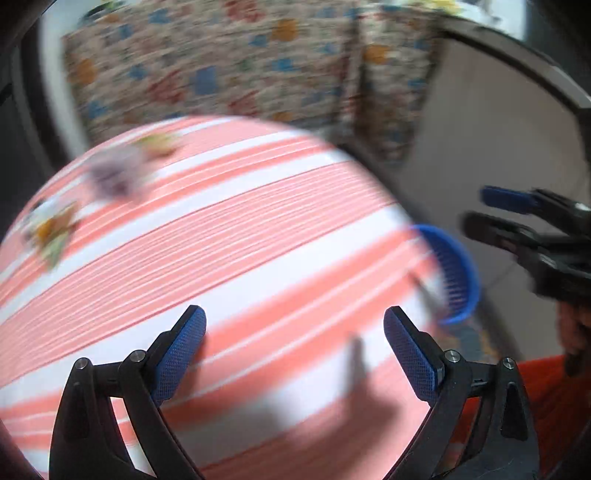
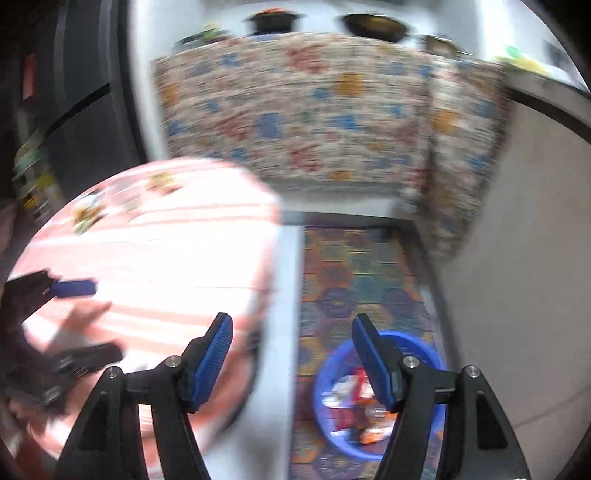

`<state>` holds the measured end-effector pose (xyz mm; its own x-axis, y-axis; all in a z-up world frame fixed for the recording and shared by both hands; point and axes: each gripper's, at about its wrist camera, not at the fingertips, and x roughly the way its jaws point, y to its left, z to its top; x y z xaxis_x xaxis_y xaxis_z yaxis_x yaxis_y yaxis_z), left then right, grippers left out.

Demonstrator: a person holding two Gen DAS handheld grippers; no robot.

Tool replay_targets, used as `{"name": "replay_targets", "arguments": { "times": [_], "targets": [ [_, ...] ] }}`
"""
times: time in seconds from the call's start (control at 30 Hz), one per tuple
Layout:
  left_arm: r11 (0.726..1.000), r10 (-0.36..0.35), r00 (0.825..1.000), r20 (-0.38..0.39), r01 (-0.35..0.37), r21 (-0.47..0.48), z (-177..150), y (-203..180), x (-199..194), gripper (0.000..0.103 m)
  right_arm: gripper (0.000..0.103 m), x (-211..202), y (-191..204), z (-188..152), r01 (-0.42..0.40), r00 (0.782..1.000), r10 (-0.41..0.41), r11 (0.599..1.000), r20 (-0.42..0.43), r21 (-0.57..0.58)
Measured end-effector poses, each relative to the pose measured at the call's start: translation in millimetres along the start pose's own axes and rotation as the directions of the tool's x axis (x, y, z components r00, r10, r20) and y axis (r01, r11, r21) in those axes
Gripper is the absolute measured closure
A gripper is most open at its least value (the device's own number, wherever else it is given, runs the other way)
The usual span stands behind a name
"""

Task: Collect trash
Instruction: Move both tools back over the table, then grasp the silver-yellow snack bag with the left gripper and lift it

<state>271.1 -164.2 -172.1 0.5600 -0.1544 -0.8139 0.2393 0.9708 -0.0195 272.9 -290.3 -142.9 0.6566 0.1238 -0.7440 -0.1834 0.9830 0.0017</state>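
Observation:
A round table under a pink and white striped cloth fills the left wrist view. Blurred wrappers lie at its far left: a purple one, a yellow-orange one and a small one. My left gripper hangs open over the cloth, holding nothing. A blue basket stands on the floor beside the table, with several wrappers inside. My right gripper is open and empty, above the gap between table and basket. The views also show the other gripper: the right and the left.
Furniture draped in a flowered cloth stands behind the table, with dark pots on top. A hexagon-patterned mat lies under the basket. Grey floor spreads to the right. Both views are blurred.

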Motion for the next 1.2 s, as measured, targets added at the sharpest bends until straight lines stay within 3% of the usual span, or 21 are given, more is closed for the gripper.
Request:
{"name": "replay_targets", "arguments": {
  "times": [0.13,0.23,0.37,0.5,0.93,1.1,1.2],
  "targets": [
    [0.991,0.122,0.992,-0.027,-0.123,-0.042,-22,62,-8,0.006,0.034,18,80,0,-0.116,0.993,0.112,0.985,-0.043,-0.125],
    [0.983,0.156,0.986,-0.055,-0.160,-0.087,-36,100,-10,0.006,0.034,37,116,-1,-0.128,0.990,0.116,0.975,-0.075,-0.181],
    [0.979,0.157,0.986,-0.052,-0.163,-0.125,-49,137,-9,0.002,0.034,66,148,7,-0.157,0.981,0.135,0.975,-0.142,-0.157],
    [0.977,0.162,0.986,-0.048,-0.167,-0.136,-46,161,-6,0.000,0.034,84,174,4,-0.131,0.979,0.097,0.972,-0.178,-0.194],
    [0.959,0.195,0.980,-0.033,-0.197,-0.203,-19,216,17,0.000,0.009,147,213,50,-0.072,0.991,0.060,0.993,-0.121,-0.091],
    [0.963,0.187,0.982,-0.028,-0.189,-0.194,-14,214,23,0.000,0.009,147,213,51,-0.073,0.990,0.062,0.994,-0.123,-0.084],
    [0.964,0.184,0.983,-0.019,-0.184,-0.190,5,221,33,0.000,0.009,147,213,52,-0.071,0.991,0.060,0.994,-0.123,-0.086]
  ]
}}
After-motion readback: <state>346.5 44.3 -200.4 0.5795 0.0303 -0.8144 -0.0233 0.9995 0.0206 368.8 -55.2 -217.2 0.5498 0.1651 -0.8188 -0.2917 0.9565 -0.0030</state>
